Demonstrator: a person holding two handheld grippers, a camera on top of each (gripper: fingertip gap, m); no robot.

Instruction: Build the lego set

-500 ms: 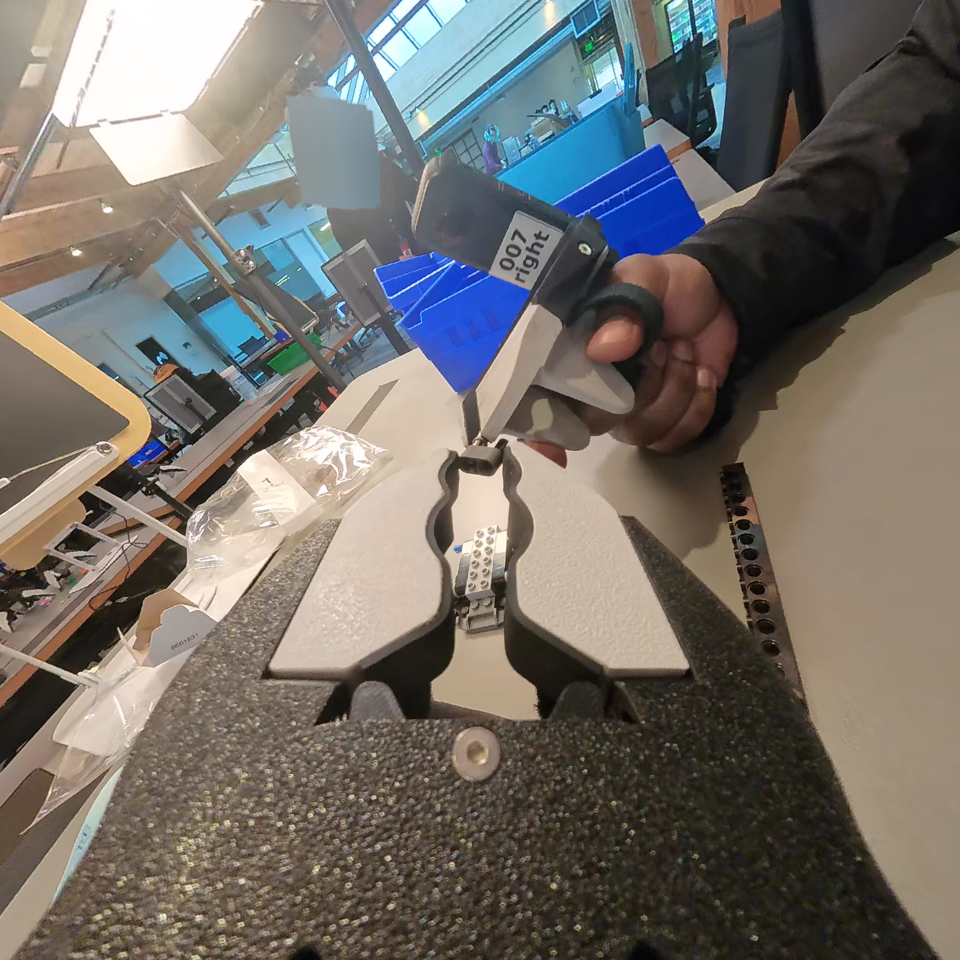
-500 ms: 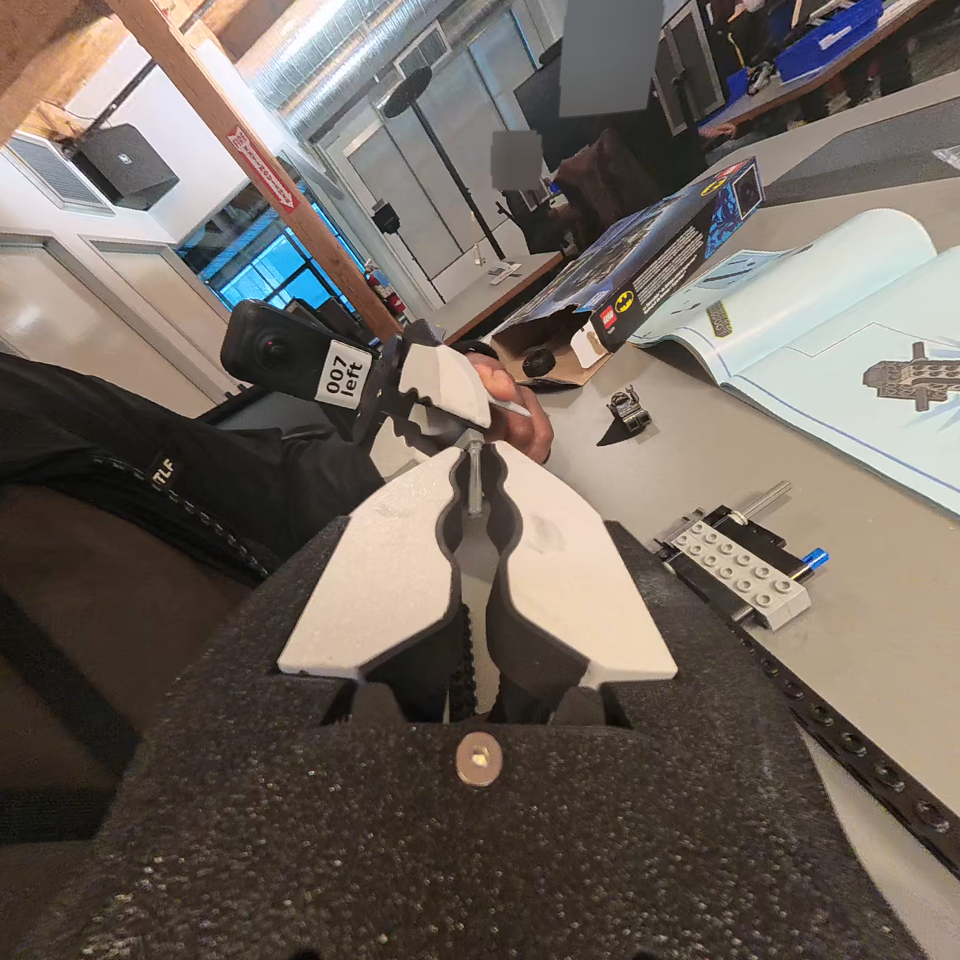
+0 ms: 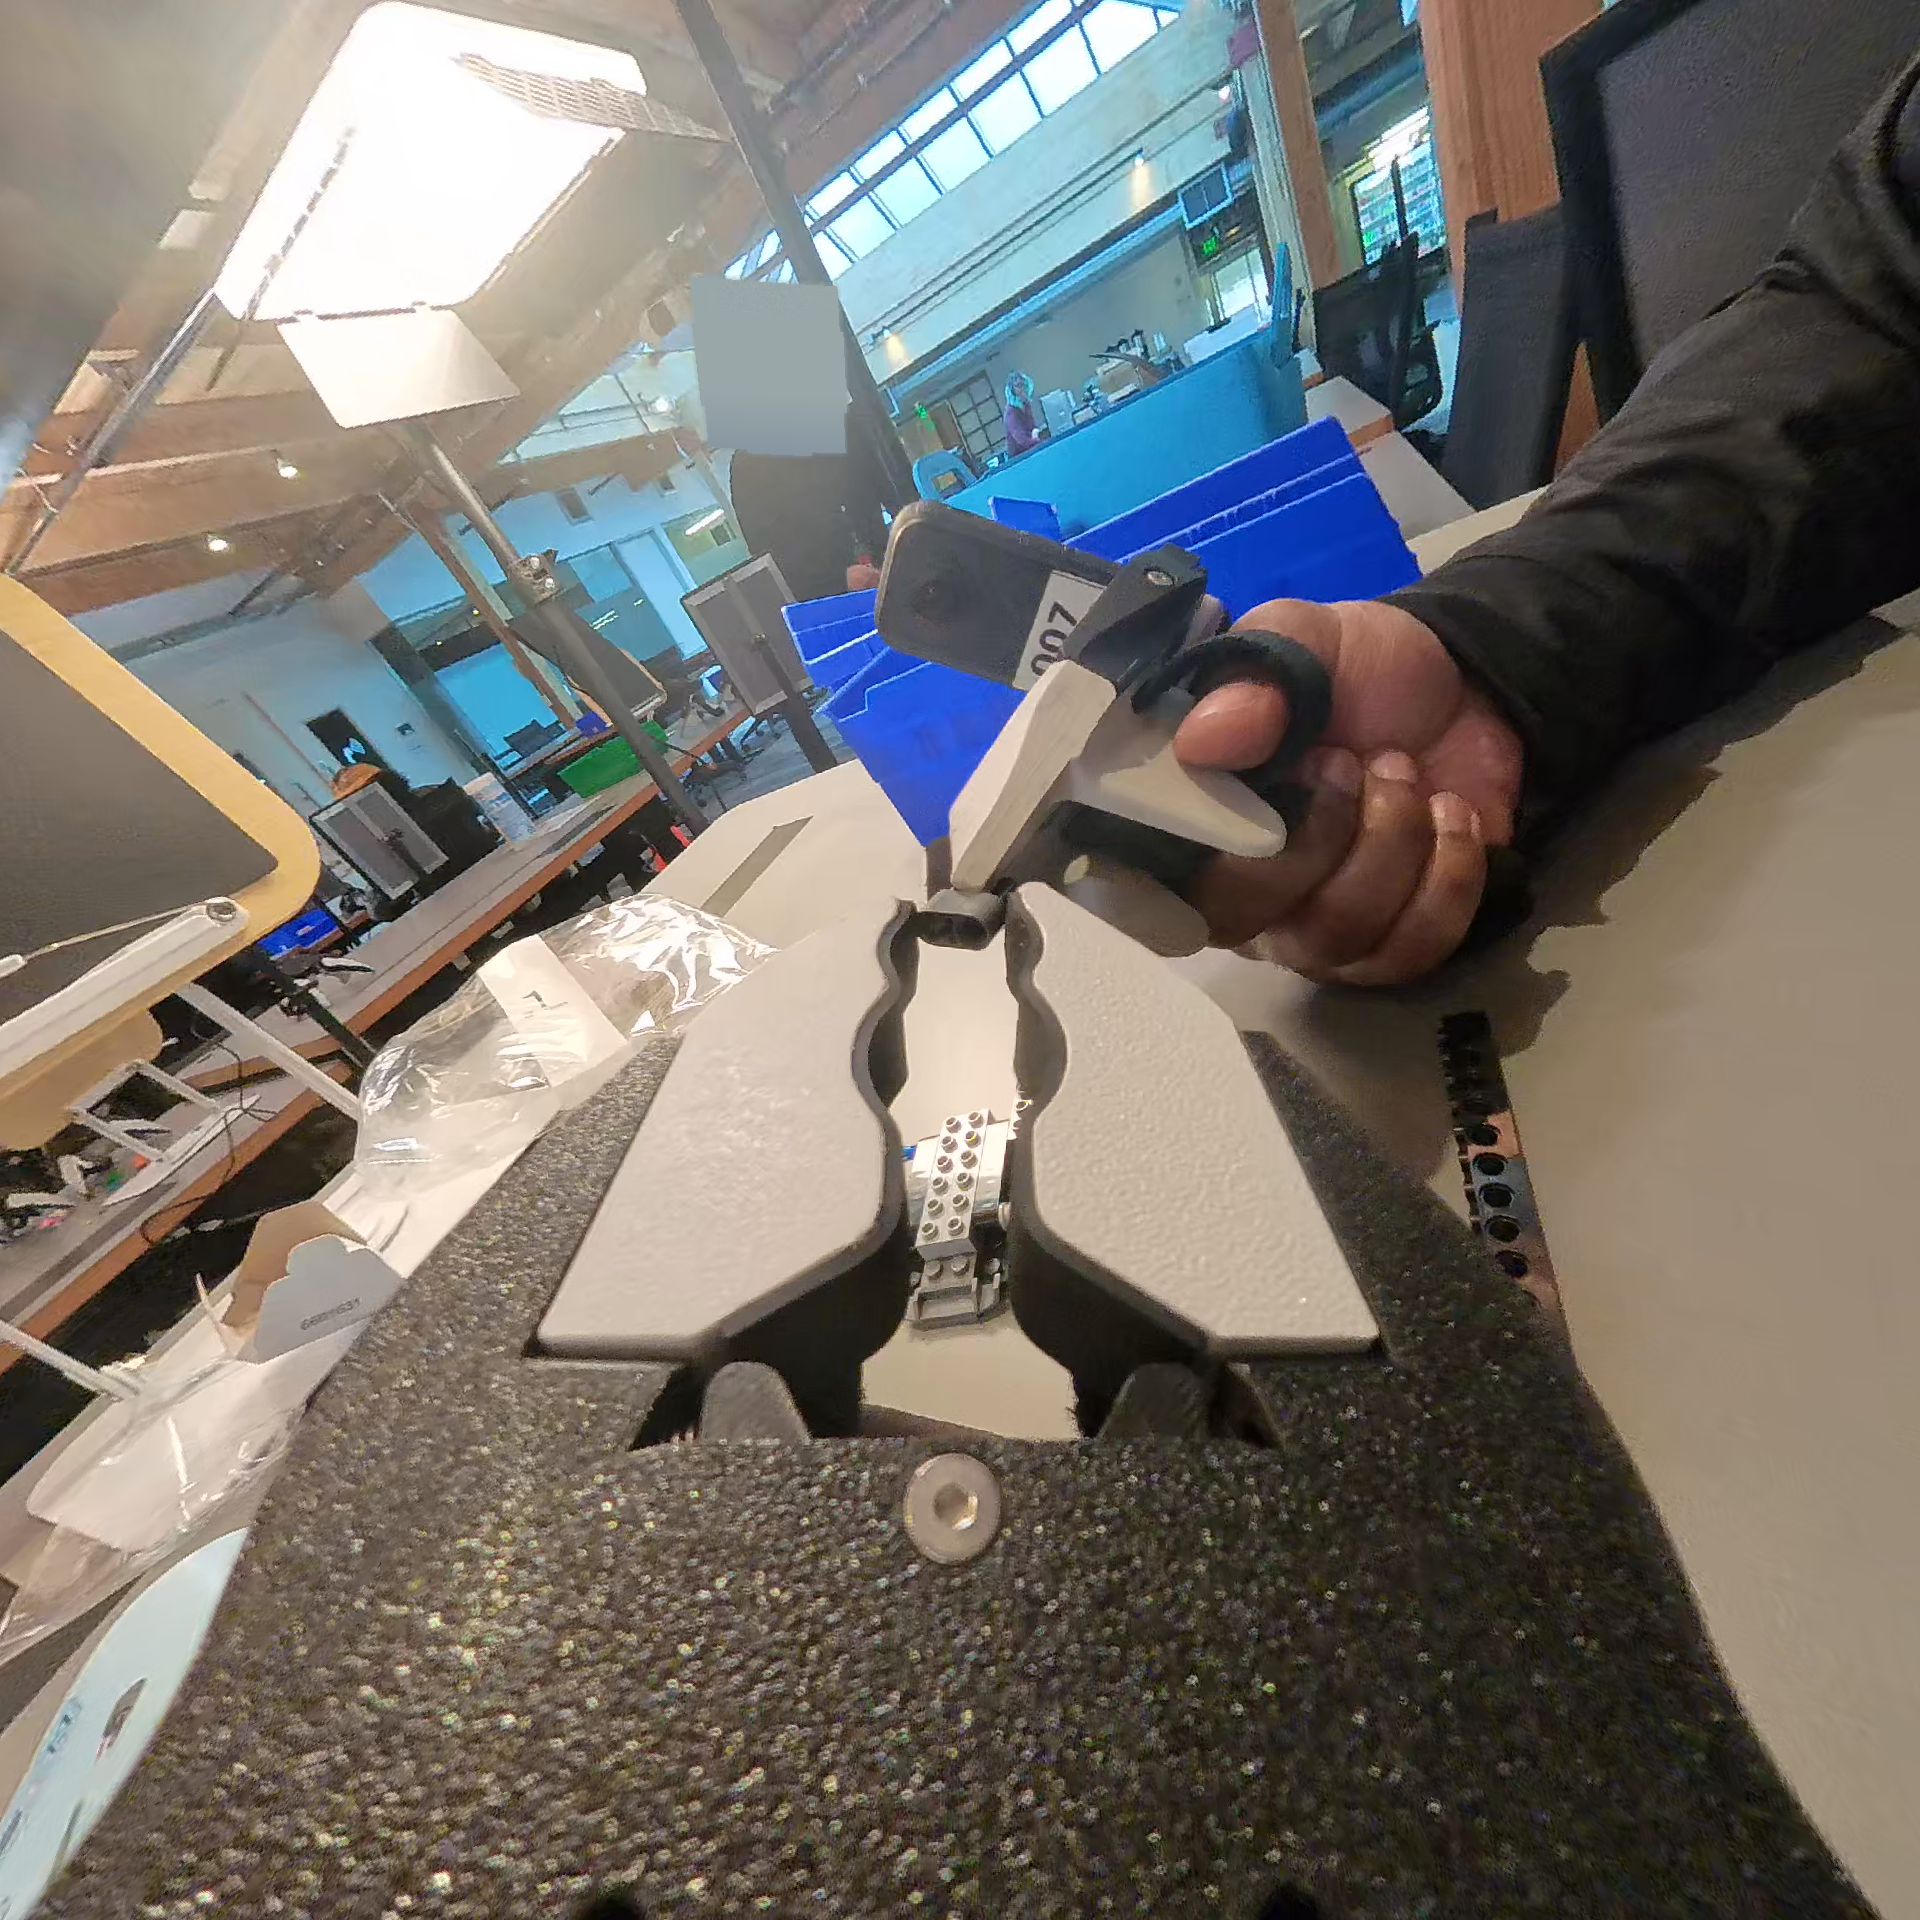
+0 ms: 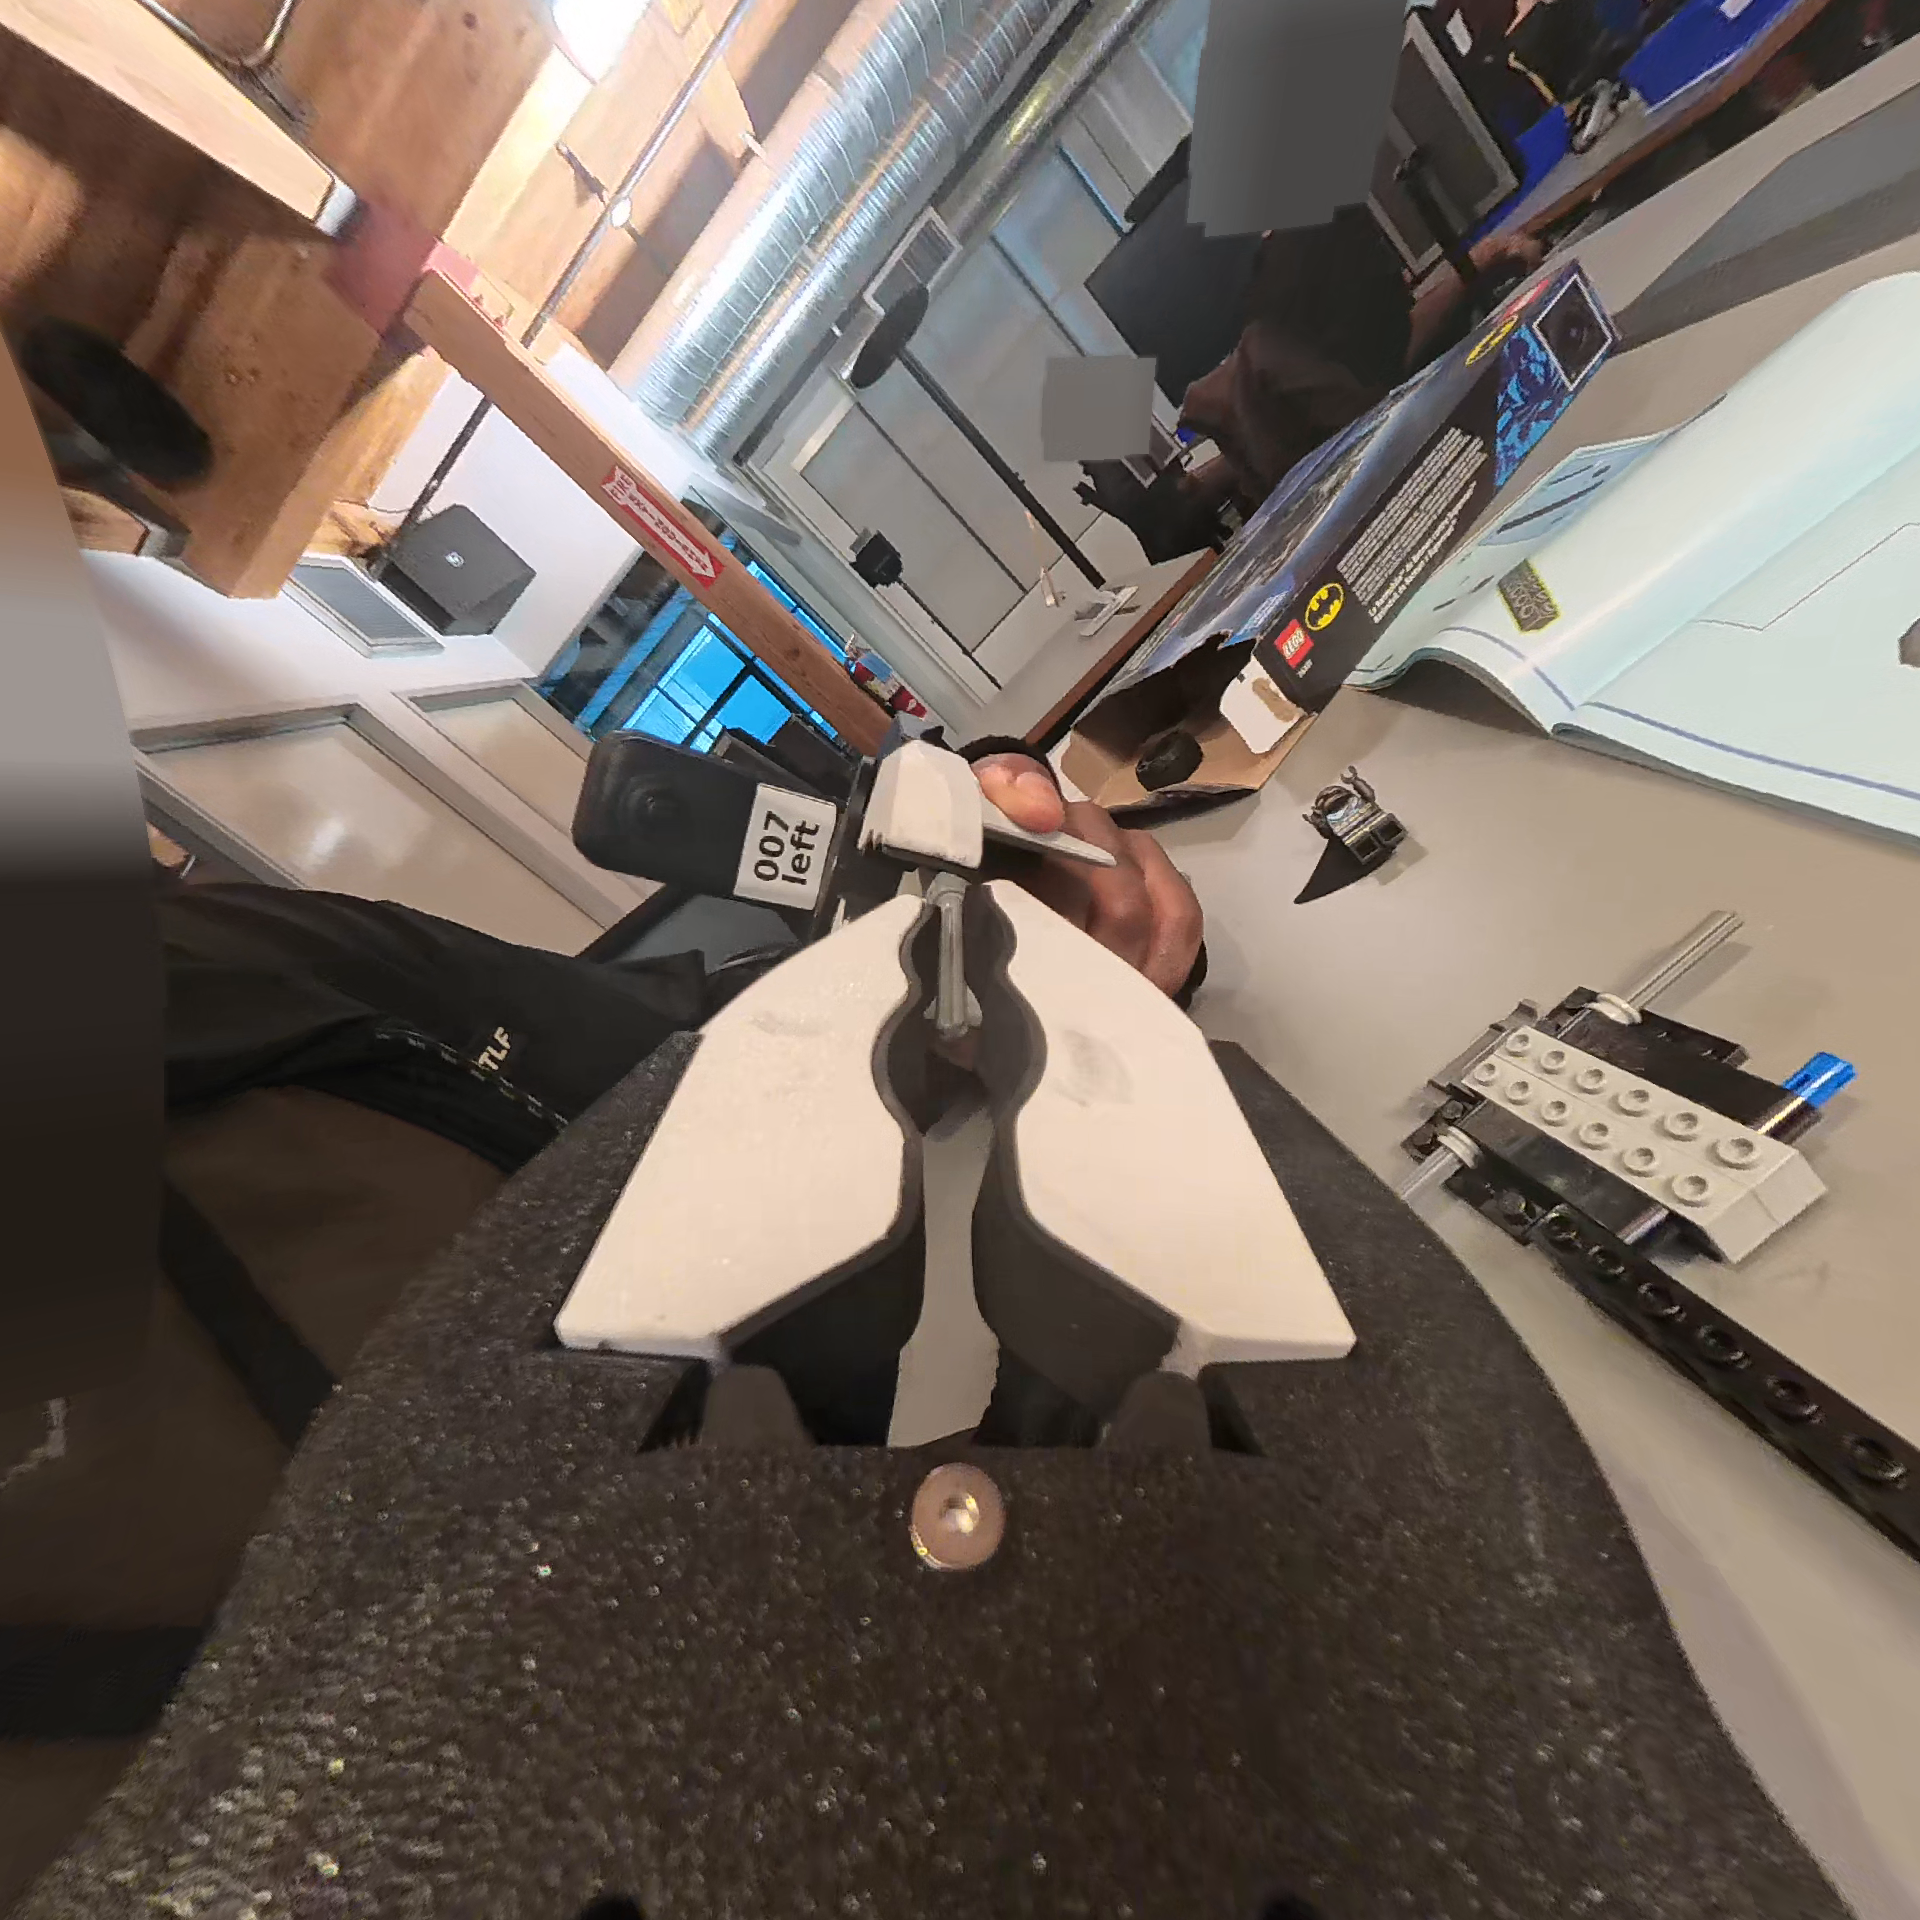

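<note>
Nearest in the left wrist view, we see a grey studded brick assembly [image 3: 961, 1174] lying on the grey table [image 3: 1714, 1143], visible through the gap between the finger bases. Farther along, the left gripper [image 3: 961, 927] has its 2 fingertips drawn close and pinches a small dark grey connector [image 3: 966, 914] across its short ends. The tips of the right gripper [image 3: 971, 883] come down onto the top of that connector, with the person's hand [image 3: 1382, 810] around the handle behind. In the right wrist view, the right gripper [image 4: 954, 925] is nearly pressed together and clamps a slim grey axle [image 4: 951, 982] that runs lengthwise between its pads. The axle's far end reaches the fingertips of the left gripper [image 4: 935, 868]. We cannot tell whether it sits inside the connector. Beside both grippers, a black perforated beam [image 4: 1714, 1340] lies on the table, touching the brick assembly [image 4: 1621, 1132], from which a metal-grey rod and a blue pin protrude. Beyond these, 1 small dark minifigure [image 4: 1356, 816] lies alone. Farther off are clear plastic bags [image 3: 540, 1029], an opened printed box [image 4: 1382, 540] and an open pale-blue booklet [image 4: 1714, 582]. Blue bins [image 3: 1195, 582] stand at the far edge.
</note>
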